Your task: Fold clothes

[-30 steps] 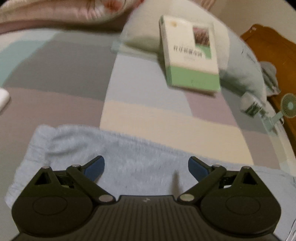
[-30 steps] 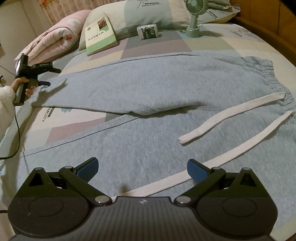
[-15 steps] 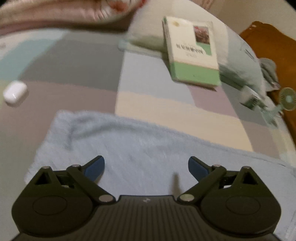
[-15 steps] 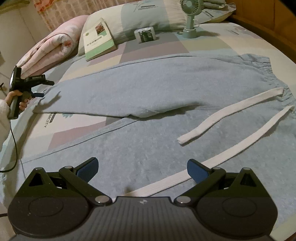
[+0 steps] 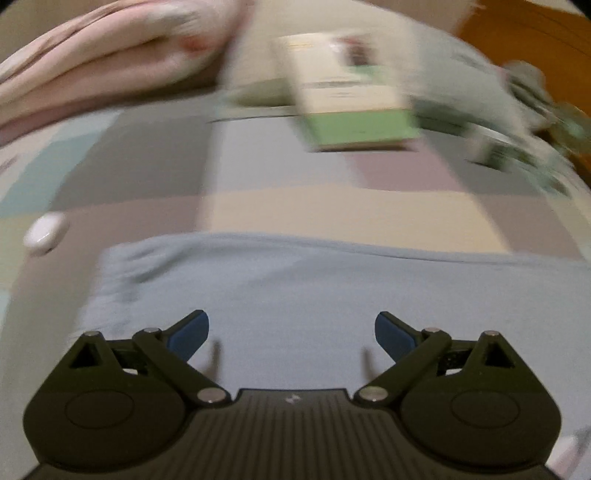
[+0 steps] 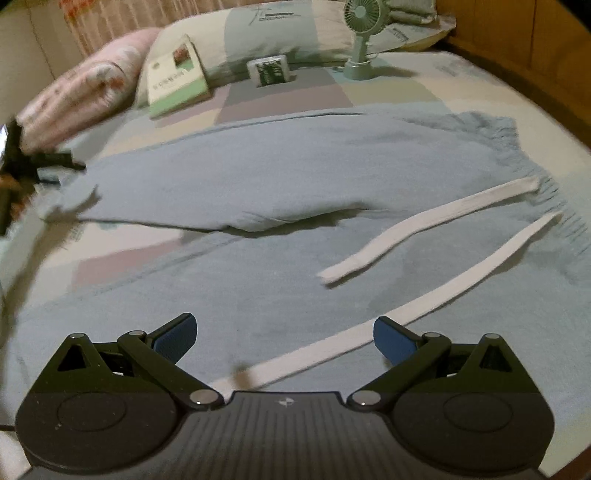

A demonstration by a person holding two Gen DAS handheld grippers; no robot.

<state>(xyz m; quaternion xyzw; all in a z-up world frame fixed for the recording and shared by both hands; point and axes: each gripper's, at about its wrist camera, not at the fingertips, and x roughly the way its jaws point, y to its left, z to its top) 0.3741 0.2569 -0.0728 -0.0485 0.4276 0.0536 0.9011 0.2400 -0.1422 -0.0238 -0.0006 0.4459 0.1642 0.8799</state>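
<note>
A: Left gripper [image 5: 291, 328], jaws wide and empty, has slid further in over the trouser cuff [image 5: 122, 280]; the sweatpants [image 6: 295, 177] lie spread on the bed, unfolded.

B: Right gripper [image 6: 284, 338], equally spread, hovers above the drawstring [image 6: 424, 306]. Book [image 6: 175, 79] and fan [image 6: 360, 40] sit well clear beyond the upper leg

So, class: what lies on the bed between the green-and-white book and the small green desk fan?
A small white-and-green box, resting against the pillow, shown in the right wrist view.
</note>
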